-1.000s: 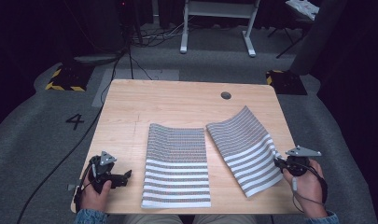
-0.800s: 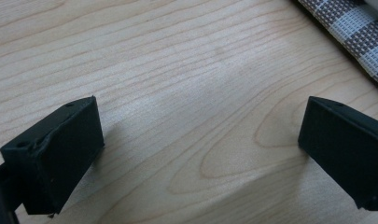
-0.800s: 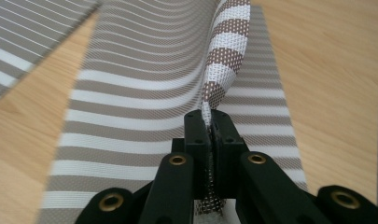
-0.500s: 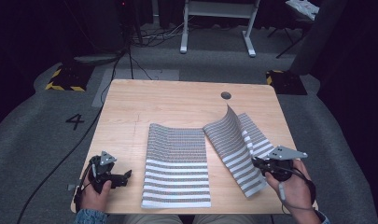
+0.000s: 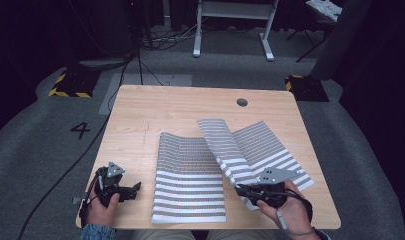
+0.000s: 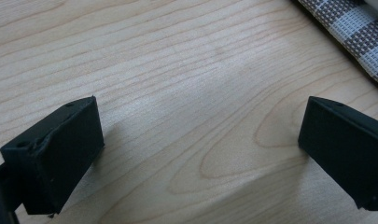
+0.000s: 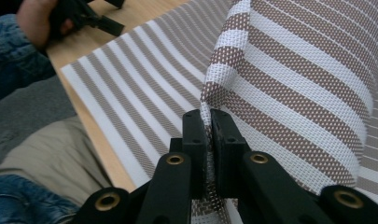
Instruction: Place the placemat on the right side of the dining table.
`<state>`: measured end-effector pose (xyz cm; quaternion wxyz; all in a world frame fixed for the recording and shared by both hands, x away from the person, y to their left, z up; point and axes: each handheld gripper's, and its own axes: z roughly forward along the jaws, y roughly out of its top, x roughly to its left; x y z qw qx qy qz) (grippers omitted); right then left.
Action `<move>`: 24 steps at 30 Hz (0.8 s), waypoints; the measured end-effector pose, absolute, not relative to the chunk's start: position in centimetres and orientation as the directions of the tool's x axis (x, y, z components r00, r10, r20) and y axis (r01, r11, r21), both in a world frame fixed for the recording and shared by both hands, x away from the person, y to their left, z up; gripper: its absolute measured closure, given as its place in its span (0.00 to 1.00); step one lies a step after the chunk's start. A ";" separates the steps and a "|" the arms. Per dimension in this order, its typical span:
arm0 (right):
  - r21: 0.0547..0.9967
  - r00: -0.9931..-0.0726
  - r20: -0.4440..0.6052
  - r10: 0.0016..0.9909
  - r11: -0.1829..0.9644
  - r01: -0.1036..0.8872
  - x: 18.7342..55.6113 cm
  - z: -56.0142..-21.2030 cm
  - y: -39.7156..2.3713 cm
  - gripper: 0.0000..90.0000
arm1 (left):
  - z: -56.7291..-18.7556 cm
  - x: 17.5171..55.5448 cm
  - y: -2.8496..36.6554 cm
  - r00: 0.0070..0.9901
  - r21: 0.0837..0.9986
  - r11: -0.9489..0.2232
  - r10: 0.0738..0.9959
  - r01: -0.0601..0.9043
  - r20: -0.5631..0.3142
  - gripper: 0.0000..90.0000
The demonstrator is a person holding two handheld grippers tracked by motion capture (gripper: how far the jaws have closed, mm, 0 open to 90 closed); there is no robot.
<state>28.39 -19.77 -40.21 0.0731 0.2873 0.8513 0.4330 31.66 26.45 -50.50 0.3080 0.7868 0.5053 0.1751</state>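
1. Compared with the frame half a second ago, the right gripper has been carried further toward the middle of the wooden table, and the right striped placemat is folded further over itself, its lifted part now reaching the left placemat.
2. One second ago the right placemat lay nearly flat; now only its far and right portions are seen lying on the table.
3. The left striped placemat is unchanged, flat at the front middle of the table, its far edge slightly raised.
4. The left gripper has stayed at the front left of the table, just beside the left placemat.
5. In the right gripper view, the jaws are seen closed tightly on a corner edge of the right placemat, with the fabric pinched between them.
6. In the left gripper view, the jaws are spread wide with bare wood between them; nothing is gripped.
7. In that view a placemat is cut off at the upper right corner.
8. The part of the right placemat beneath the fold is hidden.
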 end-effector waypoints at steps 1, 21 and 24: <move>0.779 -0.824 0.124 0.552 0.460 0.426 28.4 -40.2 -19.8 0.95 | -50.5 31.7 26.5 0.429 0.661 -0.302 0.903 0.687 -0.034 0.00; 0.798 -0.859 0.176 0.481 0.442 0.411 28.3 -41.1 -17.4 0.42 | -50.5 31.7 26.5 0.429 0.660 -0.303 0.903 0.687 -0.033 0.00; 0.821 -0.836 0.216 0.505 0.370 0.435 28.9 -40.5 -18.8 0.41 | -50.5 31.7 26.4 0.428 0.662 -0.300 0.903 0.687 -0.035 0.00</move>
